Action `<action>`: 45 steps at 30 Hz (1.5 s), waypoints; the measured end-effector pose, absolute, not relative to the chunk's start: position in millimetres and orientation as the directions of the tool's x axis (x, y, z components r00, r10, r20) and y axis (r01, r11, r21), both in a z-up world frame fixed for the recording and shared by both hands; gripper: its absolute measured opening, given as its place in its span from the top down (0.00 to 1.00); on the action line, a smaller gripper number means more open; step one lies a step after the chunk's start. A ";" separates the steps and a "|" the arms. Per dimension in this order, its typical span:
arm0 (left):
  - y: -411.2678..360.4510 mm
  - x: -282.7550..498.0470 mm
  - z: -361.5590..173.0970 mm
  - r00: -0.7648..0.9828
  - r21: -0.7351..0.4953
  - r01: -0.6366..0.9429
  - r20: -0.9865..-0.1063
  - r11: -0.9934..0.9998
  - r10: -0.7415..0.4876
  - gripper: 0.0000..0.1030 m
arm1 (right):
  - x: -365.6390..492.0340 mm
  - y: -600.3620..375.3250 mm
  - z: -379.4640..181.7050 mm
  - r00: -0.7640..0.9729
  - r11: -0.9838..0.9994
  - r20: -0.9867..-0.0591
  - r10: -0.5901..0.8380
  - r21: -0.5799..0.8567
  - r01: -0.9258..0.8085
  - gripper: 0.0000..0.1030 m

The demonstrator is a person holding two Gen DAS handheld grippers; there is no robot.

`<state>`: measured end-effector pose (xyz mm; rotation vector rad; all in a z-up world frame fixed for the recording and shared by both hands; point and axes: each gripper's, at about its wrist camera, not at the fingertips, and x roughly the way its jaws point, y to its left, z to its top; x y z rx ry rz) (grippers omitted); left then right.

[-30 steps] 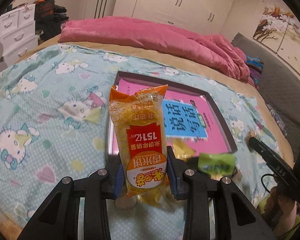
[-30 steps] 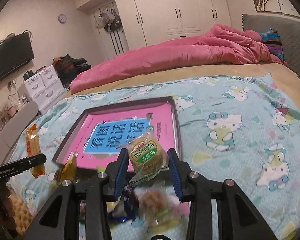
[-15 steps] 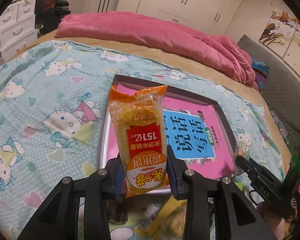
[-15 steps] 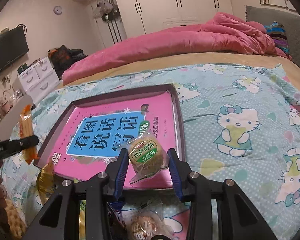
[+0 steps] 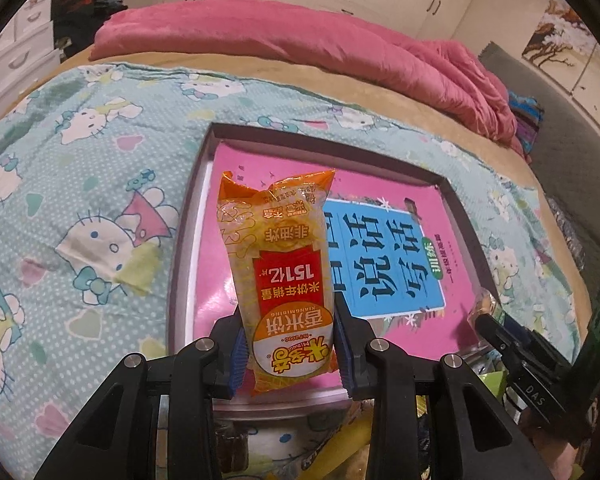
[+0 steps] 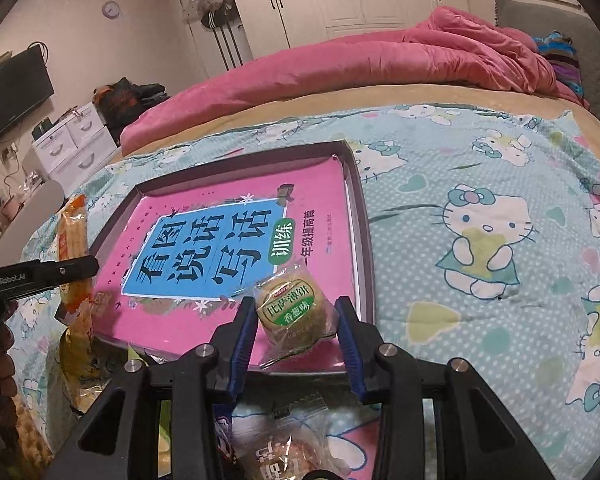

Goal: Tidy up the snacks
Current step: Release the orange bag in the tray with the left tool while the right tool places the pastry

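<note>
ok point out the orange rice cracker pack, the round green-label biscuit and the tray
orange rice cracker pack point(image 5: 290, 276): left wrist view, red label panel
round green-label biscuit point(image 6: 294, 306): right wrist view, green label
tray point(image 6: 366, 240): right wrist view, right rim

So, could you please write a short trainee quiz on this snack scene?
1. True or false: the left gripper is shut on an orange pack.
2. What does the right gripper hold? A) a round green-label biscuit B) a bottle C) nothing
3. Fill in: inside the tray lies a pink ____.

Key: 1 true. 2 A, the biscuit. 3 book.
</note>
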<state>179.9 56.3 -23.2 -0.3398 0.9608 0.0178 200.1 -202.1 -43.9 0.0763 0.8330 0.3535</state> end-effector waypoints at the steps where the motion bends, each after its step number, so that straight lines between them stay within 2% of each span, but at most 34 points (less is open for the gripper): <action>1: 55.4 180.4 -24.9 0.572 -0.273 -0.163 -0.809 0.948 -0.134 0.64 | 200.0 -200.6 -44.1 0.618 0.940 -0.713 0.332 0.195 -0.280 0.61; 18: 52.3 182.9 -42.1 0.519 -0.253 -0.164 -0.844 0.953 -0.135 0.63 | 200.4 -198.1 -48.0 0.606 0.937 -0.719 0.341 0.206 -0.284 0.60; 29: 52.0 183.6 -41.2 0.516 -0.256 -0.160 -0.845 0.953 -0.140 0.63 | 199.9 -198.6 -45.7 0.609 0.934 -0.712 0.350 0.212 -0.288 0.55; 33: 54.3 180.2 -37.8 0.525 -0.264 -0.160 -0.838 0.951 -0.145 0.56 | 197.7 -199.5 -41.9 0.618 0.929 -0.698 0.363 0.220 -0.297 0.48; 40: 60.8 173.0 -29.0 0.548 -0.289 -0.176 -0.823 0.941 -0.150 0.51 | 190.2 -197.0 -32.4 0.643 0.922 -0.666 0.378 0.210 -0.325 0.47; 43: 61.9 167.1 -23.7 0.564 -0.304 -0.176 -0.811 0.936 -0.157 0.43 | 185.8 -199.9 -25.7 0.662 0.919 -0.641 0.388 0.215 -0.330 0.40; 45: 62.2 163.0 -19.7 0.577 -0.316 -0.175 -0.801 0.932 -0.163 0.42 | 183.8 -202.5 -21.5 0.674 0.917 -0.624 0.395 0.221 -0.333 0.39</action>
